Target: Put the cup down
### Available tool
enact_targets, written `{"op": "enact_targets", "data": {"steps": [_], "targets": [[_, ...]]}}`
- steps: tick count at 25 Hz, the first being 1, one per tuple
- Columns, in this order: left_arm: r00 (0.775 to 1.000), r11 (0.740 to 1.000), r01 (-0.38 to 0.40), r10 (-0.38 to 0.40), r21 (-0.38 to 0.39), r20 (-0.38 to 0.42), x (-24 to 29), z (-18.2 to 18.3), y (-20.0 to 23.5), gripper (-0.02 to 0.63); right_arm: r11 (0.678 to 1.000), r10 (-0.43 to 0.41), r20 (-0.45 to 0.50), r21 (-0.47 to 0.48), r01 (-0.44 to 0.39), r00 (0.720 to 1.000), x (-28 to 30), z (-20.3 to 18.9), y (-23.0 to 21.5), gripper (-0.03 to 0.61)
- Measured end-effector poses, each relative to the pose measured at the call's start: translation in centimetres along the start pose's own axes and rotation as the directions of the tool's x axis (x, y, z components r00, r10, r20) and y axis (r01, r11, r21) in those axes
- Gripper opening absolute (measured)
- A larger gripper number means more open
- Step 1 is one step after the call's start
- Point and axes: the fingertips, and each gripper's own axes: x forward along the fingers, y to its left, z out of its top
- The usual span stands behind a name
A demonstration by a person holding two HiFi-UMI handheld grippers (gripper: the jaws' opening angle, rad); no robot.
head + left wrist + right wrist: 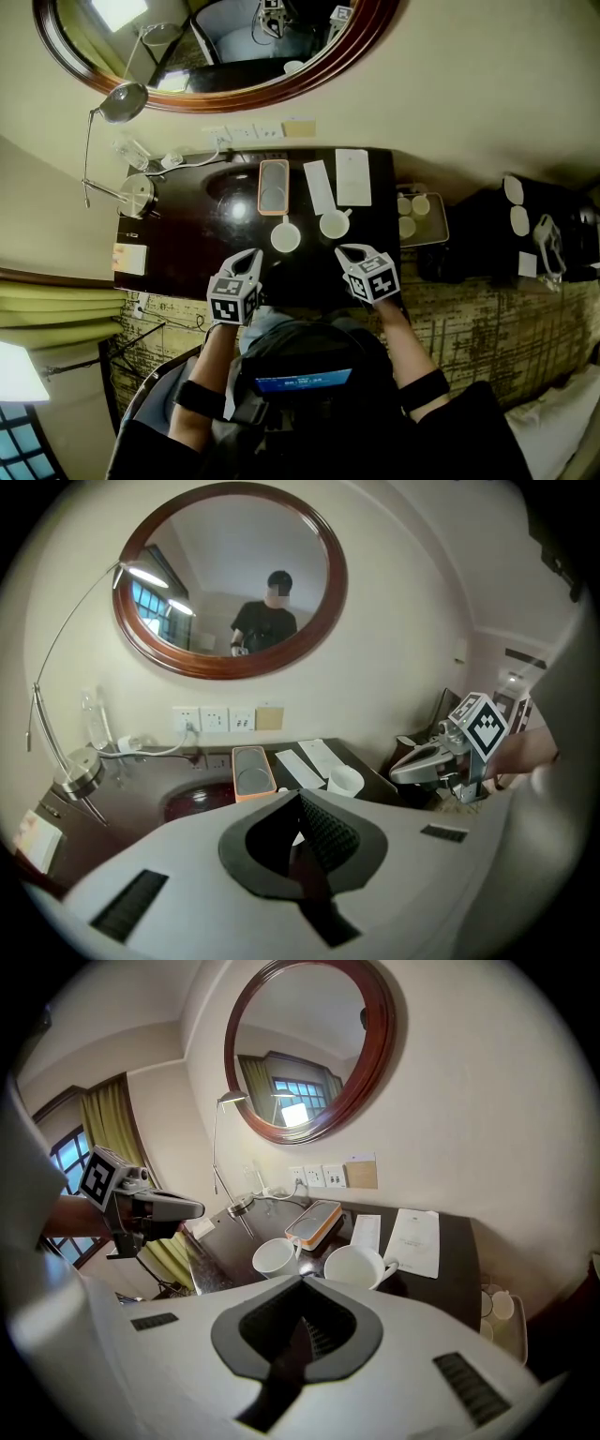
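Left tongs (253, 254): clamped shut, empty
Right tongs (343, 250): shut too, empty
Cups: left cup (285, 236) and right cup (334, 224) stand upright on the bench (187, 253), mid-frame
Progress: set-down looks done, nothing left held

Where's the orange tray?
In the head view, the orange tray lies on the dark desk, just beyond the left cup, with a paper strip on its right.

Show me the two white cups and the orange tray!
Left cup (286, 236): head view, its open top.
Right cup (334, 224): head view, its open top.
Orange tray (273, 187): head view, its bare middle.
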Motion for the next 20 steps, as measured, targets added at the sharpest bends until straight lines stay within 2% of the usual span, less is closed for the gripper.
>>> {"op": "enact_targets", "data": {"steps": [2,4,5,8,10,15,20], "targets": [[1.000,1.000,0.003,-0.003,-0.007,-0.011,0.1,-0.3,0.0,0.000,0.999,-0.008,-0.007,-0.052,0.008,1.000,0.0,0.2,0.1,0.026],[1.000,1.000,0.009,-0.009,-0.015,-0.022,0.2,-0.7,-0.1,0.000,0.990,-0.060,-0.015,-0.128,0.058,0.998,0.1,0.6,-0.5,0.039],[1.000,1.000,0.011,-0.012,-0.019,-0.023,0.3,-0.8,-0.1,0.000,0.985,-0.090,-0.025,-0.150,0.085,0.996,0.3,0.6,-1.0,0.086],[1.000,0.999,0.017,-0.018,-0.028,-0.024,0.6,-1.0,-0.2,0.000,0.983,-0.126,-0.068,-0.144,0.115,0.990,1.1,0.5,-2.2,0.328],[0.999,0.999,0.019,-0.020,-0.030,-0.037,0.6,-1.3,-0.3,0.000,0.980,-0.146,-0.096,-0.153,0.131,0.985,1.6,0.7,-2.9,0.403],[0.995,0.999,0.042,-0.043,-0.020,-0.085,0.8,-1.9,-0.1,0.000,0.976,-0.187,-0.154,-0.145,0.165,0.970,3.5,1.3,-4.2,0.474],[0.988,0.995,0.096,-0.095,-0.001,-0.122,1.0,-2.2,0.5,0.000,0.974,-0.209,-0.189,-0.124,0.188,0.959,5.6,1.6,-4.6,0.485]]}}
